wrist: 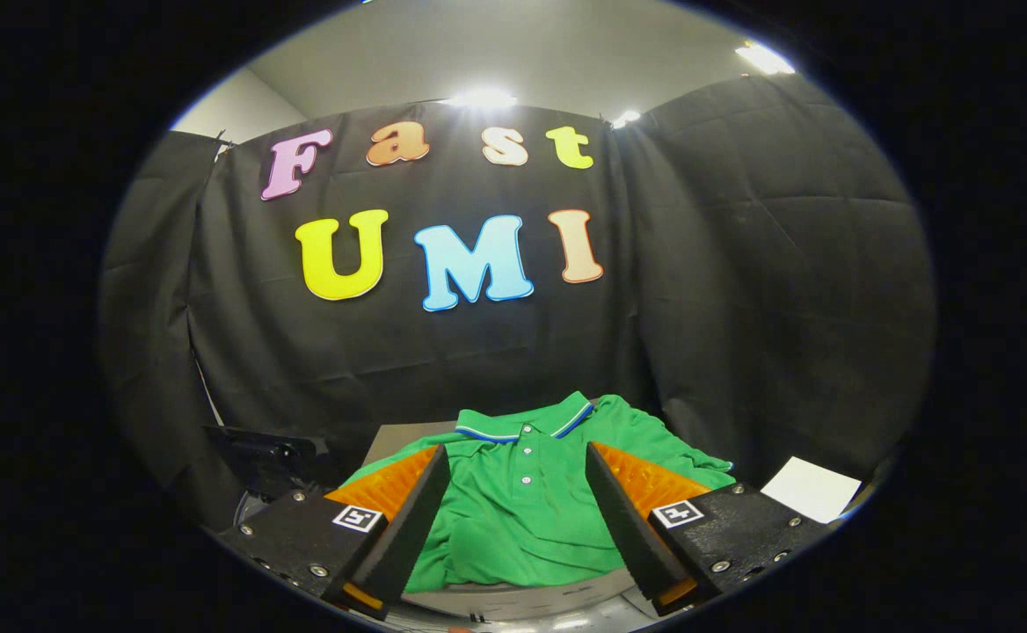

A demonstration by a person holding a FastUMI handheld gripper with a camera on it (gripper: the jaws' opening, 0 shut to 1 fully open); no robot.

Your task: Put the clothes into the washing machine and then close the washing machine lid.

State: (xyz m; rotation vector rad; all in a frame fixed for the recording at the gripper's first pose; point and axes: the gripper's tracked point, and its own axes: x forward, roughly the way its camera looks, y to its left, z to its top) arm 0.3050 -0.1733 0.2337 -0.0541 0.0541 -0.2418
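A green polo shirt (522, 510) with a blue-and-white striped collar and white buttons lies spread on a grey surface (513, 602) just ahead of the fingers. My gripper (518, 466) is open, its two fingers standing wide apart above the shirt, one on each side of the button placket. Nothing is held between them. Whether the fingertips touch the cloth cannot be told. A dark part of a machine (263, 457) shows beyond the left finger.
A white sheet of paper (811, 488) lies to the right, beyond the right finger. The black cloth wall (742, 308) closes the booth behind the shirt and on both sides.
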